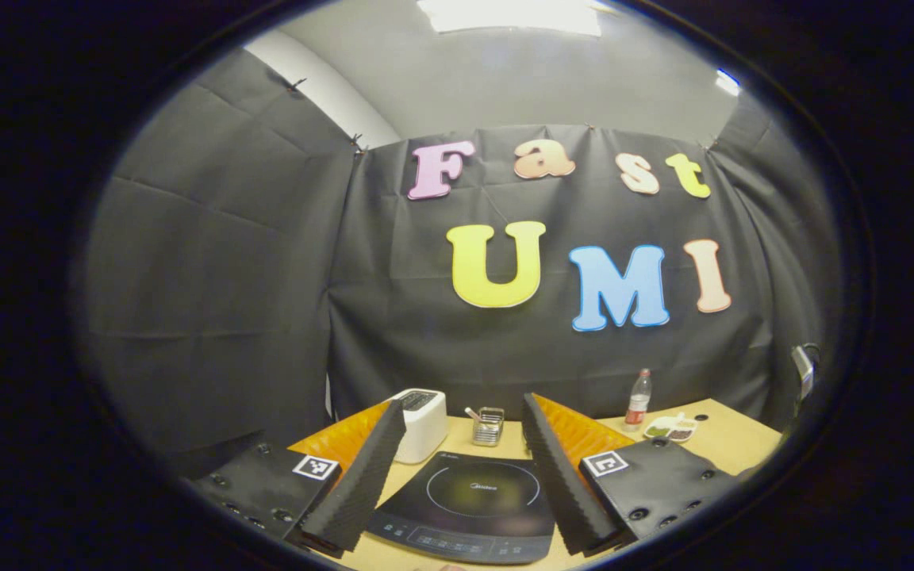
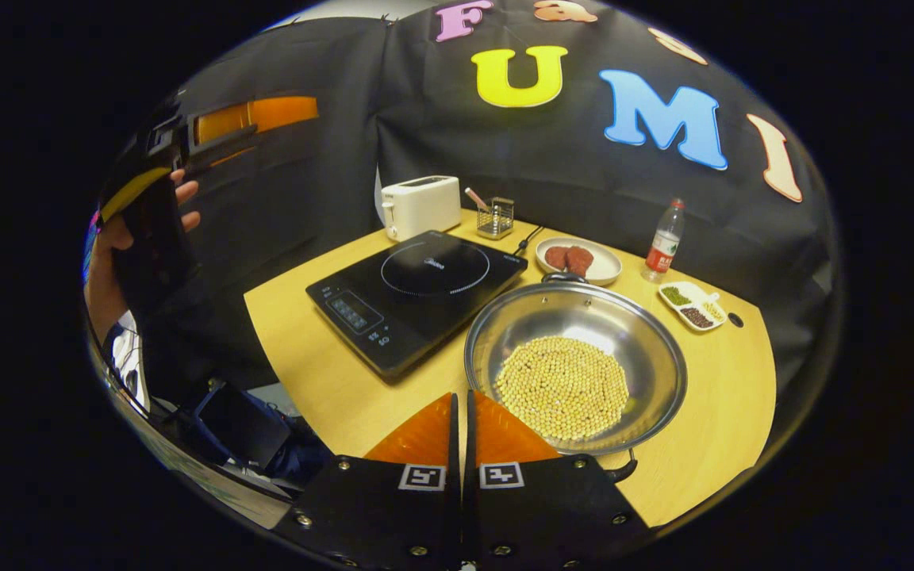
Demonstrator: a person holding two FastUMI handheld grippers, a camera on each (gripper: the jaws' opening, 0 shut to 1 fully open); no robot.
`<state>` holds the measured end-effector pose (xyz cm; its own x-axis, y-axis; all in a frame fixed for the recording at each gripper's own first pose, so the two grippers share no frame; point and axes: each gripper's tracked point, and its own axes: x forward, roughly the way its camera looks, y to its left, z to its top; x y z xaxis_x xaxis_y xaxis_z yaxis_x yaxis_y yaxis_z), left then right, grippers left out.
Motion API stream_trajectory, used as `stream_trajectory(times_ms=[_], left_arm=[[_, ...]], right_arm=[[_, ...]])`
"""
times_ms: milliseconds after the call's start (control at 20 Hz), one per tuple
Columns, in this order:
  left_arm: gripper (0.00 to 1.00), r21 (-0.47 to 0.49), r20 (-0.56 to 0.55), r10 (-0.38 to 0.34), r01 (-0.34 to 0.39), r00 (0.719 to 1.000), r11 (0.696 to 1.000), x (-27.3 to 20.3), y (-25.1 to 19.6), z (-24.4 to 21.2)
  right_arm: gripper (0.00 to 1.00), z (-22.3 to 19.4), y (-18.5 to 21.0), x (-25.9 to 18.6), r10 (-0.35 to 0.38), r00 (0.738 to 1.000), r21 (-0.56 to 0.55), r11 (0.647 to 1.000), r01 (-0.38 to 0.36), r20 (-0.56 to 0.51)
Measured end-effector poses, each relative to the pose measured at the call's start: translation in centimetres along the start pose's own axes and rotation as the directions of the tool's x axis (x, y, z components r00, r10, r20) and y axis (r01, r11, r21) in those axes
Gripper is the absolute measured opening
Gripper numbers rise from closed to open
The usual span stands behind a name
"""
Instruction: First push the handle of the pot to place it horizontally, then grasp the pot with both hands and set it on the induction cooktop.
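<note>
Nothing is done yet: the pot sits on the tabletop beside the induction cooktop, ahead of my right hand-held gripper. That one is closed and empty; my left hand-held gripper is wide open, holding nothing.

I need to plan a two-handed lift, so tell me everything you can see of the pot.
The pot is a wide, shallow, shiny metal pan, apparently steel, sitting upright on the wooden table just right of the induction cooktop, not on it. A round layer of pale yellow beans covers its bottom. One dark loop handle shows at the far rim; another dark handle pokes out at the near rim beside the right tongs, which are closed and not holding it.
</note>
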<state>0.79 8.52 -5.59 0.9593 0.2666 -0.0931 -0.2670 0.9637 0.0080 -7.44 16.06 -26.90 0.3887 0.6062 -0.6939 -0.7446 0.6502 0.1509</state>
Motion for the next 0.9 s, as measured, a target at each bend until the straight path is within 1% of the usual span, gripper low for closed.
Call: stream_trajectory(times_ms=[100,150,250,350,550,700,900], left_arm=[[0.96,0.011,-0.008,0.001,-0.001,1.000,1.000,0.4,-1.4,-0.3],[0.94,0.020,-0.011,-0.002,0.002,1.000,1.000,0.5,-2.0,-0.5],[0.99,0.034,-0.015,-0.005,0.005,1.000,0.999,1.0,-3.2,-0.5],[0.99,0.038,-0.020,-0.006,0.007,1.000,0.999,1.5,-4.2,-0.7],[0.99,0.041,-0.027,-0.015,0.016,1.000,0.999,2.5,-6.2,-1.2],[0.99,0.049,-0.033,-0.015,0.017,0.999,0.999,3.3,-7.1,-1.7],[0.99,0.030,-0.037,-0.024,0.025,0.999,0.999,4.0,-8.4,-1.8]], right_arm=[[0.02,-1.7,-0.8,0.6,0.024,0.999,0.001,1.000,-0.024,-0.048],[0.02,-2.4,-1.2,0.8,0.033,0.997,0.005,0.999,-0.033,-0.066],[0.02,-3.6,-2.0,1.3,0.051,0.994,0.020,0.999,-0.050,-0.095],[0.02,-4.7,-2.8,1.5,0.068,0.990,0.033,0.997,-0.064,-0.122],[0.01,-6.3,-4.9,2.0,0.067,0.983,0.022,0.998,-0.065,-0.170],[0.01,-7.1,-4.9,1.8,0.102,0.976,0.046,0.994,-0.095,-0.193],[0.01,-7.7,-6.0,1.5,0.090,0.973,0.026,0.996,-0.086,-0.212]])
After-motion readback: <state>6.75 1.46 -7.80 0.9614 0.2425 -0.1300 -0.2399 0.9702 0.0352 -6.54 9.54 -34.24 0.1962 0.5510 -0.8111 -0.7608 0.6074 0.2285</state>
